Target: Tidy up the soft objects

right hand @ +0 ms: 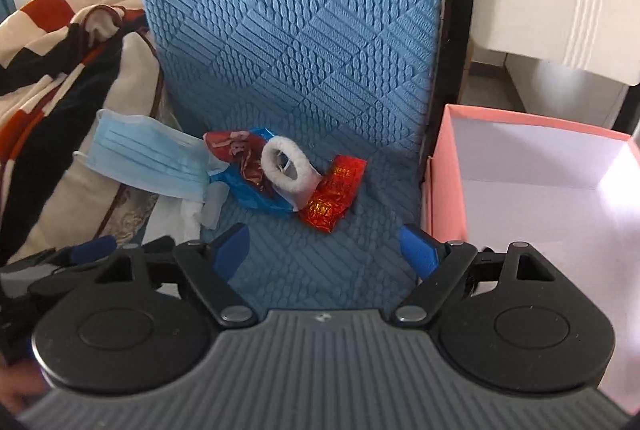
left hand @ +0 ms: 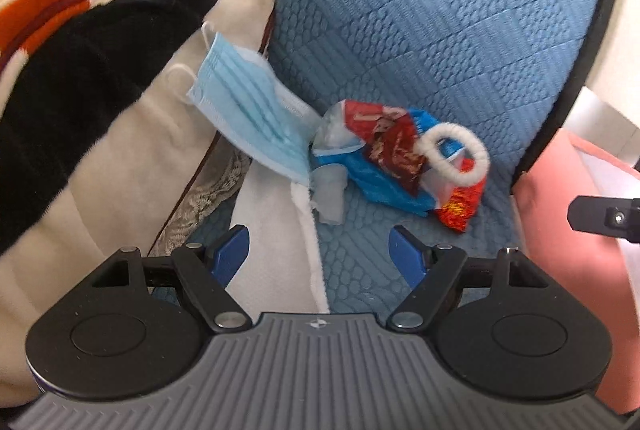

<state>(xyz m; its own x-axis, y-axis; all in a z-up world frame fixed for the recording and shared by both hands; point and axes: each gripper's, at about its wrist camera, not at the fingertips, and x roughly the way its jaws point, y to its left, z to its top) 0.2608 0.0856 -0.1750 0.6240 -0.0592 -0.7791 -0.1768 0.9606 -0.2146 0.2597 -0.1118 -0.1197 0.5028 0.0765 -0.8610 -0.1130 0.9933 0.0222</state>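
A light blue face mask lies at the edge of a blue quilted seat cover. Beside it is a pile: a blue and red wrapper, a white fuzzy ring and a red foil packet. My left gripper is open and empty, a short way in front of the pile. My right gripper is open and empty, also short of the pile.
A pink open box with a white inside stands right of the seat. A striped black, cream and orange blanket is heaped on the left. The left gripper shows at the lower left of the right wrist view.
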